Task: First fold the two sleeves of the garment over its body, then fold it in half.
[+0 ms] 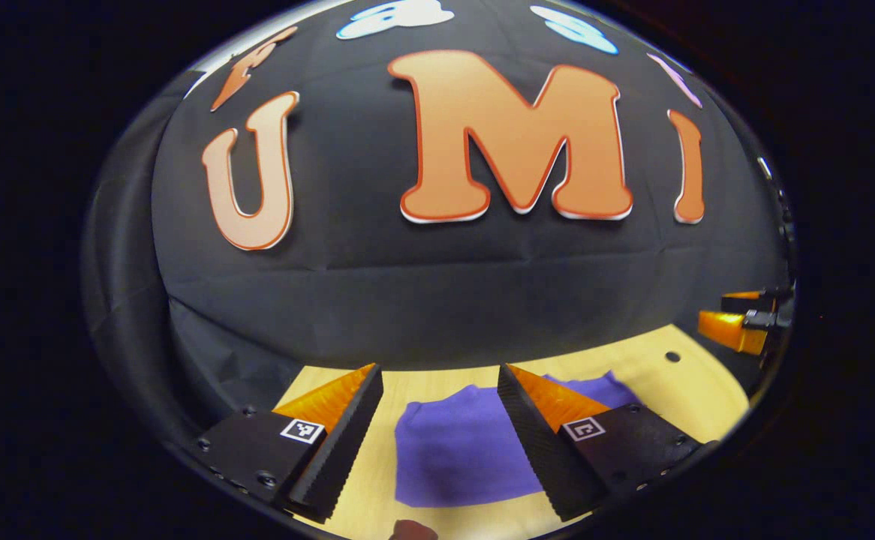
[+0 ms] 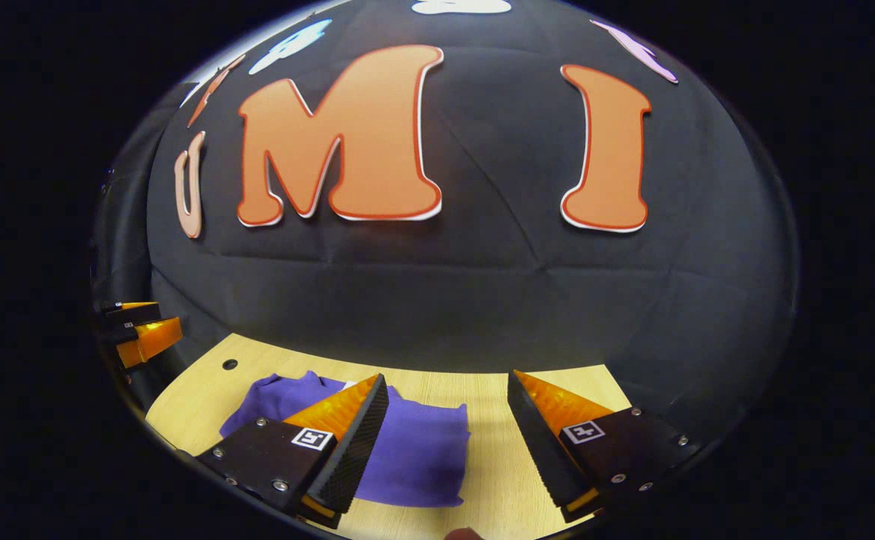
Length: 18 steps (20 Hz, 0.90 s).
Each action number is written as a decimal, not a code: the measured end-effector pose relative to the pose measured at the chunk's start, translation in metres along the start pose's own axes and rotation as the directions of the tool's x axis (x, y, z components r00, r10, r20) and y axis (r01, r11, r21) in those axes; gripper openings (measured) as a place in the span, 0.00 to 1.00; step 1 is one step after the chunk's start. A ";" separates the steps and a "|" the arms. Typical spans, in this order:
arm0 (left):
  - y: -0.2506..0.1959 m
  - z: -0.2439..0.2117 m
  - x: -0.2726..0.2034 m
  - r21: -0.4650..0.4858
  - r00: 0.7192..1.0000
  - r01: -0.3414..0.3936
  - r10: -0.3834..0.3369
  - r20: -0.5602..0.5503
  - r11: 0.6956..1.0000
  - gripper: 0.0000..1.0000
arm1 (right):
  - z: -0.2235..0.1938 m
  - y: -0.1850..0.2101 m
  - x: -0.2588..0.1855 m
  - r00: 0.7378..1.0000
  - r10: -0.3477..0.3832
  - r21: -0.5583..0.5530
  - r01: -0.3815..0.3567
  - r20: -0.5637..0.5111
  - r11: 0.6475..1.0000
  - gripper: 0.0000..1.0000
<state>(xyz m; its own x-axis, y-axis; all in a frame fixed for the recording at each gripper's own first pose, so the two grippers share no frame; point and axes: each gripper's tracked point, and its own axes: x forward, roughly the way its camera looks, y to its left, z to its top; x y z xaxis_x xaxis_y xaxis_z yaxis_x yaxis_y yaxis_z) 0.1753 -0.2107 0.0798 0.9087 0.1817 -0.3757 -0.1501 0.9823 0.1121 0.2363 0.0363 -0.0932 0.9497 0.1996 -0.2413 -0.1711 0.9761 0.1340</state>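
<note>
A purple garment (image 1: 452, 450) lies folded into a compact bundle on the light wooden table (image 1: 678, 390). My left gripper (image 1: 441, 379) hovers above it, jaws wide apart and nothing between them. In the right gripper view the same garment (image 2: 422, 442) sits below and left of centre. My right gripper (image 2: 449, 386) is open over its right edge and holds nothing. The right gripper (image 1: 741, 319) shows at the far right of the left gripper view, and the left gripper (image 2: 137, 330) at the far left of the right gripper view.
The black cloth wall (image 1: 437, 285) rises close behind the table. A small round hole (image 1: 672, 357) marks the tabletop near the back; the same hole (image 2: 230, 364) shows in the right gripper view. Bare wood (image 2: 557, 390) lies right of the garment.
</note>
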 end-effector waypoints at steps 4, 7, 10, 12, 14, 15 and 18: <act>-0.006 0.024 -0.047 -0.002 0.994 0.016 -0.016 0.112 1.000 0.99 | 0.016 0.009 -0.043 0.997 -0.013 -0.015 0.015 0.071 1.000 0.95; -0.013 0.038 -0.085 0.011 0.982 0.055 -0.057 0.182 0.998 1.00 | 0.015 0.014 -0.086 0.993 -0.030 0.003 0.030 0.112 1.000 0.95; -0.010 0.047 -0.122 0.024 0.960 0.090 -0.093 0.265 0.996 0.98 | 0.012 0.029 -0.121 0.988 -0.055 0.040 0.050 0.143 0.998 0.95; -0.008 0.048 -0.146 0.028 0.944 0.102 -0.105 0.313 0.994 0.98 | 0.012 0.039 -0.142 0.984 -0.058 0.048 0.051 0.169 0.998 0.94; -0.010 0.042 -0.167 0.043 0.937 0.112 -0.120 0.329 0.993 1.00 | 0.011 0.051 -0.163 0.979 -0.056 0.051 0.047 0.194 0.998 0.94; -0.010 0.037 -0.174 0.051 0.936 0.109 -0.120 0.331 0.993 0.98 | 0.011 0.058 -0.172 0.978 -0.053 0.049 0.044 0.204 0.998 0.94; -0.007 0.025 -0.195 0.060 0.933 0.102 -0.117 0.340 0.993 1.00 | 0.009 0.078 -0.195 0.972 -0.037 0.024 0.032 0.232 0.999 0.94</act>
<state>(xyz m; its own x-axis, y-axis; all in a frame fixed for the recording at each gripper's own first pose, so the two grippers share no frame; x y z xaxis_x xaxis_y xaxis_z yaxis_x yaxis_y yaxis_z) 0.0087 -0.2546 0.1757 0.9979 0.0392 -0.0507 -0.0324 0.9912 0.1282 0.0400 0.0730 -0.0275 0.9903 0.1378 -0.0161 -0.1339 0.9797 0.1491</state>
